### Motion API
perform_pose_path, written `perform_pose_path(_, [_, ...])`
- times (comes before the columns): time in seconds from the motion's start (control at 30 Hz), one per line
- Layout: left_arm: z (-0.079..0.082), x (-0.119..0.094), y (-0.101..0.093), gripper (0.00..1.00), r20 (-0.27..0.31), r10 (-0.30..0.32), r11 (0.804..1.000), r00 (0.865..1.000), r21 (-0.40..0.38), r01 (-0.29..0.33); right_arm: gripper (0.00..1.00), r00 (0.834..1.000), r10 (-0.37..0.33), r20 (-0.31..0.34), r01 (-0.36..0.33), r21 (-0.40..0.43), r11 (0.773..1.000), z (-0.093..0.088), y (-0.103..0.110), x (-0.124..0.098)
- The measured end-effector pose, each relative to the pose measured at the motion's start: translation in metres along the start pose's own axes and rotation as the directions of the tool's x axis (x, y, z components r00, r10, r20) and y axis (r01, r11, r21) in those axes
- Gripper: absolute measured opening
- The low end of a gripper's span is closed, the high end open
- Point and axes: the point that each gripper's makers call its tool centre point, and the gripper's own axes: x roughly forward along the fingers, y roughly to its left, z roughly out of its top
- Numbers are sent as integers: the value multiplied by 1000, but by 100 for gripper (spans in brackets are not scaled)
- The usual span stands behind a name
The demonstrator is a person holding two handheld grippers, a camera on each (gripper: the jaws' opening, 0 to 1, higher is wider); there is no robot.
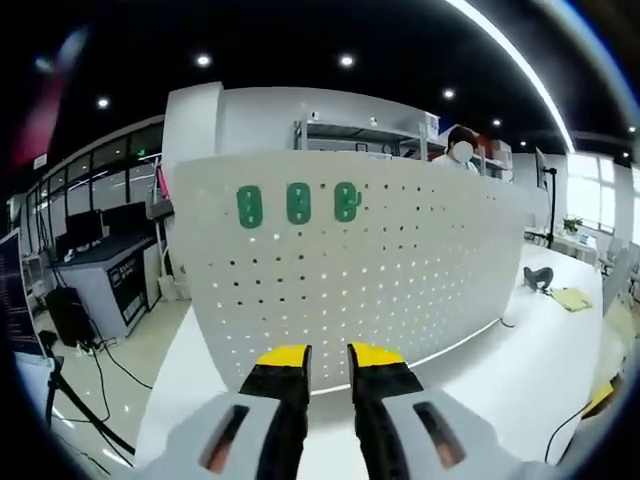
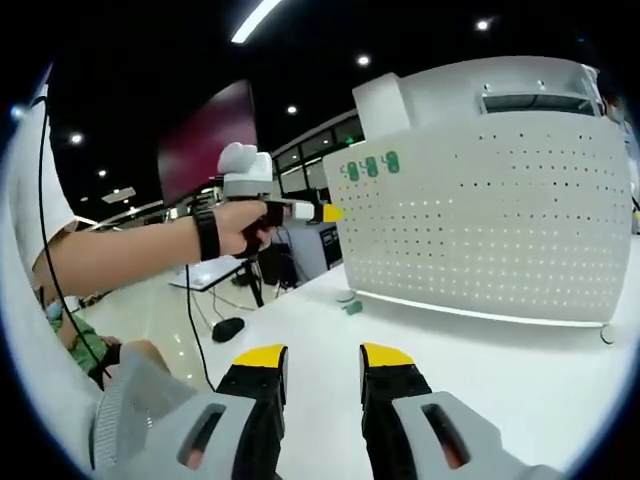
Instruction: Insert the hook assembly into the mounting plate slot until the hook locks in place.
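Yellow-tipped hand-held gripper (image 1: 328, 362) faces pegboard (image 1: 400, 270).

No words, numbers, brand marks or signs can be read anywhere in either view; the white pegboard (image 1: 400, 260) and the three green hooks (image 1: 298, 203) on it bear no lettering

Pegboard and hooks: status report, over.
Left gripper open, empty, facing pegboard. Right gripper open, empty, above table. Three green hooks on pegboard. One green piece lies on table.

3 green hooks (image 1: 298, 203) on pegboard (image 1: 400, 280), L gripper (image 1: 328, 362) empty
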Motion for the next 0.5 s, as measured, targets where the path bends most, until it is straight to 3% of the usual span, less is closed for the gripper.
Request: perform_pose_path(0.5, [-41,1,11,16,-63,-20,999,998,-32,18,28,999,-31,-14,31,4,1000,-4,1,4])
